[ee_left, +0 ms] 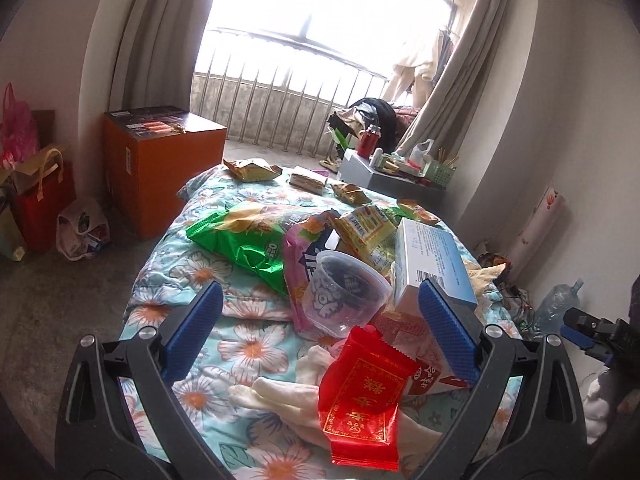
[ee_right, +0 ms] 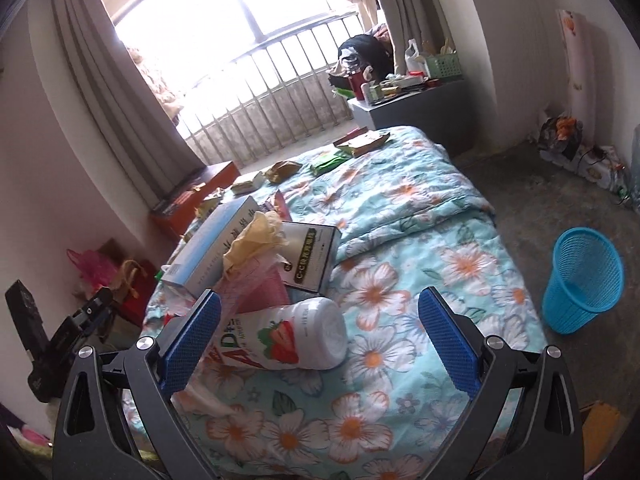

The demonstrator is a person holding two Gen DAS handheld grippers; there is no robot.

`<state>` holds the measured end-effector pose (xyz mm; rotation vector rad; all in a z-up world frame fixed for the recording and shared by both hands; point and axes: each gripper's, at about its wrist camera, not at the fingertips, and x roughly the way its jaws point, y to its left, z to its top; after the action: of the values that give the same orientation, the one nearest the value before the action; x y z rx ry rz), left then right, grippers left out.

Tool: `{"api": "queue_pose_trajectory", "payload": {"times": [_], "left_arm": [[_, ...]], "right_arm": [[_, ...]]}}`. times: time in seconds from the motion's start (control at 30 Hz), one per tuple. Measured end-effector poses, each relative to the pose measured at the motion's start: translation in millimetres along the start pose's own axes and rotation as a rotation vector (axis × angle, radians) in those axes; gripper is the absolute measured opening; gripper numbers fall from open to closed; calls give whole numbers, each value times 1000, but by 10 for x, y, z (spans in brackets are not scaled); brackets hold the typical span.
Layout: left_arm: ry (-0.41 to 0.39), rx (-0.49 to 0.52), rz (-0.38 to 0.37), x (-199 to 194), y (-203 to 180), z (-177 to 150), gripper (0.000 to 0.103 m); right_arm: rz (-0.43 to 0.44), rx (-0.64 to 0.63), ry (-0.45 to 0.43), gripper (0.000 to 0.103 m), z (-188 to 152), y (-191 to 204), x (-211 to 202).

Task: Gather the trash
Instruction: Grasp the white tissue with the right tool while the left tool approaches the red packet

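Note:
Trash lies piled on a floral quilt [ee_left: 248,344]. In the left wrist view my left gripper [ee_left: 320,320] is open above a red snack packet [ee_left: 360,400] and a clear plastic tub [ee_left: 344,292], touching neither, with a green bag [ee_left: 240,236] and a blue-white box [ee_left: 432,260] beyond. In the right wrist view my right gripper [ee_right: 320,330] is open around a lying white strawberry-drink bottle [ee_right: 296,336], with its left finger [ee_right: 192,340] close to the bottle. A blue waste basket [ee_right: 580,284] stands on the floor at right.
An orange box [ee_left: 160,168] stands left of the bed, with gift bags [ee_left: 40,200] by the wall. A cluttered grey cabinet [ee_right: 420,100] sits by the window. More wrappers [ee_right: 360,142] lie at the quilt's far end. A water jug [ee_left: 556,304] stands at right.

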<state>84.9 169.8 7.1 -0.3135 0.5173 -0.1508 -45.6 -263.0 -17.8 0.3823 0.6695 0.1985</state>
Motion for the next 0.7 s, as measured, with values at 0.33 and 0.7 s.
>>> {"api": "queue_pose_trajectory", "payload": {"times": [0.33,0.7], "left_arm": [[159,85,-195,46,-57,-114,94],[299,214,-202,244,-298,-335,85]], "right_arm": [[253,-79,141,78,-241,296,228],[296,-481,272,77,-911,1036,522]]}}
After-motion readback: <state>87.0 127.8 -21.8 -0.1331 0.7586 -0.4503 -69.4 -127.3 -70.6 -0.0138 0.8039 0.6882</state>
